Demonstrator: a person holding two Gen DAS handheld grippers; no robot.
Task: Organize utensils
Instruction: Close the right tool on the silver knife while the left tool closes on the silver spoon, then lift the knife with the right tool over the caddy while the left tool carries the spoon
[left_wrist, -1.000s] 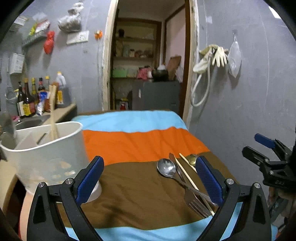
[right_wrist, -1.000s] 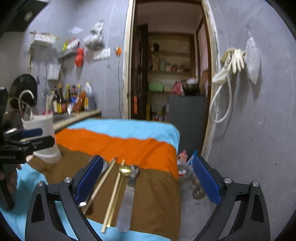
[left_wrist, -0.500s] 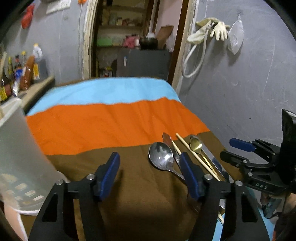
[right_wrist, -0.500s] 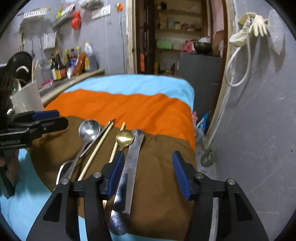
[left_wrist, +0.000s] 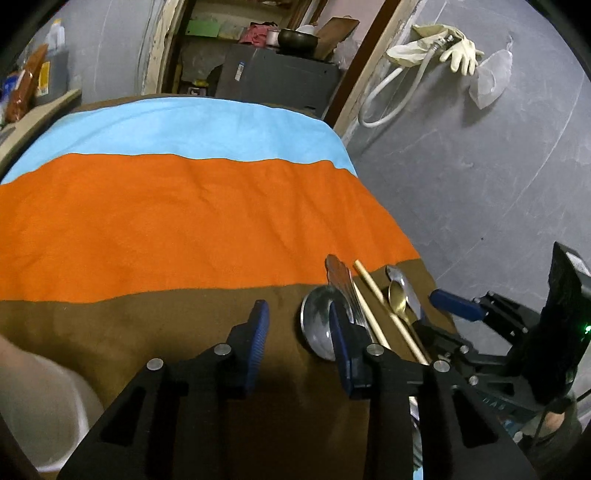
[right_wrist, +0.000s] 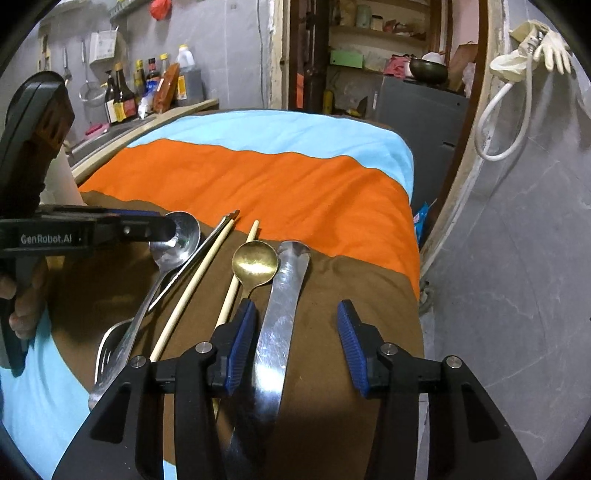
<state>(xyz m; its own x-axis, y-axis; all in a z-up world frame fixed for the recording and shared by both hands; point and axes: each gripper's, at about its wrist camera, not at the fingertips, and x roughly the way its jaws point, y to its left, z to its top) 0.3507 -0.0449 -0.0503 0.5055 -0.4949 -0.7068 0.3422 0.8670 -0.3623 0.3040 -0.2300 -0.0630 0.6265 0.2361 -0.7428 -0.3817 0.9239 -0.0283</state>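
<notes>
The utensils lie in a loose row on the brown band of the striped cloth (right_wrist: 295, 184) that covers the counter, and the gold spoon (right_wrist: 255, 263) serves as the marker among them. Just right of the gold spoon lies a long flat steel knife (right_wrist: 284, 306), its rounded end pointing toward the orange band. Touching the gold spoon's left side is one pale chopstick (right_wrist: 236, 280); a second chopstick (right_wrist: 195, 280) lies further left, beside a dark handle. Left again sit the large steel spoon (right_wrist: 177, 243) and, nearer the camera, a fork (right_wrist: 110, 343).

The right claw (right_wrist: 293, 345) hovers low, nearer the camera than the gold spoon, its blue pads spread apart with the knife passing between them, untouched; it is released and holds nothing.

The left claw (left_wrist: 297, 345) is also released, pads apart. It hangs left of the gold spoon (left_wrist: 397, 295), with its right pad over the bowl of the large steel spoon (left_wrist: 316, 325). A white container (left_wrist: 48, 406) stands far left of the gold spoon.
</notes>
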